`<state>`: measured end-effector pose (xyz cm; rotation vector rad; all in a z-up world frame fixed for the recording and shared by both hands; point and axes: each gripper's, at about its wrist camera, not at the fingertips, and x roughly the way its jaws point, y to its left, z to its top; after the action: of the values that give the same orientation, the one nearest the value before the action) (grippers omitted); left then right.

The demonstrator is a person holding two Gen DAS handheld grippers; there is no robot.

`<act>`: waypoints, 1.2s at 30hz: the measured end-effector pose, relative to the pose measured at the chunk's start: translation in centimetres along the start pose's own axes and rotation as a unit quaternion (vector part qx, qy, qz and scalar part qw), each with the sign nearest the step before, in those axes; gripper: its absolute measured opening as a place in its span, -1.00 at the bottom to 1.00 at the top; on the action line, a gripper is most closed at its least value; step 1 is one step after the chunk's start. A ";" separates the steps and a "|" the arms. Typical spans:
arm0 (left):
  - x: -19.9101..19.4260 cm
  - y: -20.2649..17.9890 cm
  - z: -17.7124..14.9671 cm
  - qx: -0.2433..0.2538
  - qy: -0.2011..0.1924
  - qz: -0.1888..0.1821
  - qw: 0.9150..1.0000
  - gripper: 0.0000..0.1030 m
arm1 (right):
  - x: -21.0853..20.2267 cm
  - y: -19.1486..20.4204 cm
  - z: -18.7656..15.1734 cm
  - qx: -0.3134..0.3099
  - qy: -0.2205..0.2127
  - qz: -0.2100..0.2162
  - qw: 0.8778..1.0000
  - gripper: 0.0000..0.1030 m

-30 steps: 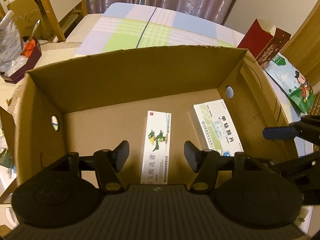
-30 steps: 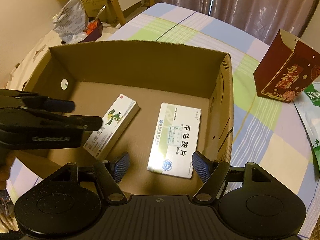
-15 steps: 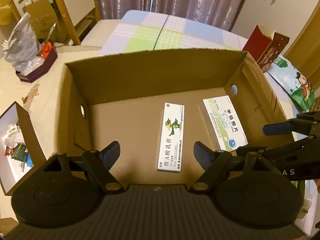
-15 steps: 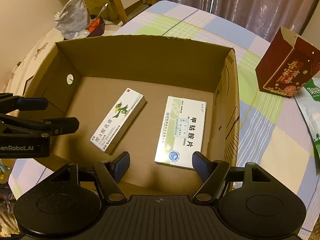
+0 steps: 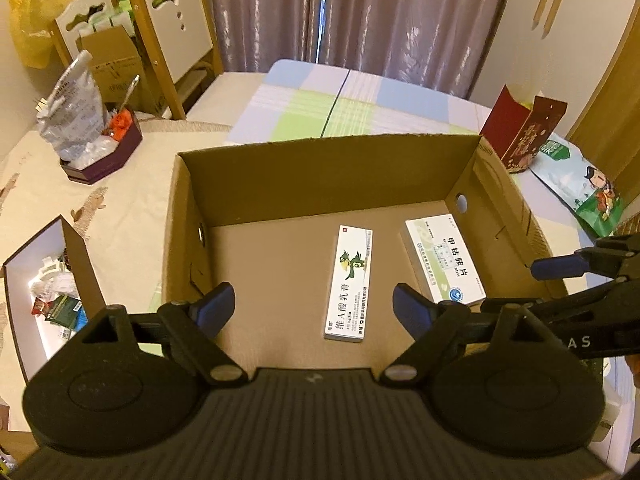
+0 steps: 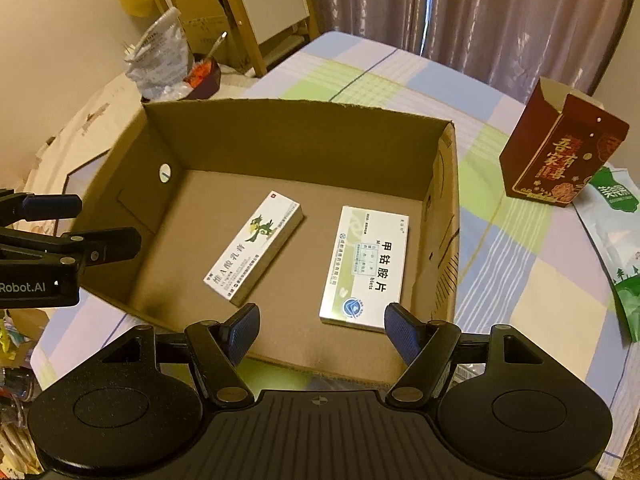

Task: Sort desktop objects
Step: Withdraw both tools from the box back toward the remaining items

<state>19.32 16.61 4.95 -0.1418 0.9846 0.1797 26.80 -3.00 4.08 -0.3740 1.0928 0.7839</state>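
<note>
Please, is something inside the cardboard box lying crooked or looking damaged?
Nothing damaged. The narrow box with the bird picture lies flat but slanted, not parallel to the wider white medicine box beside it in the cardboard box.

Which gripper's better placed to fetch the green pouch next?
Probably right: the right gripper is open and empty, on the cardboard box's side nearest the green pouch. Left gripper is farther away.

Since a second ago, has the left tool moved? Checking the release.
Yes. The left tool backed up and away from the cardboard box, jaws opening and empty.
</note>
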 end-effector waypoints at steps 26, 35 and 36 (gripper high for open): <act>-6.9 -2.8 -6.6 -0.017 -0.028 0.023 0.999 0.74 | -7.8 -1.2 -8.3 0.034 -0.091 0.019 0.995 0.99; -7.7 -4.8 -7.8 -0.002 -0.032 0.014 0.999 0.79 | -10.4 -3.2 -11.3 0.050 -0.117 0.014 0.992 0.99; -7.7 -5.1 -7.9 0.002 -0.033 0.012 0.999 0.80 | -10.8 -3.6 -11.7 0.053 -0.122 0.012 0.991 0.99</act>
<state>9.85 9.36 7.27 -0.1204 0.9216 0.2025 19.31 -16.90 8.26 -0.1704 0.9063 0.7666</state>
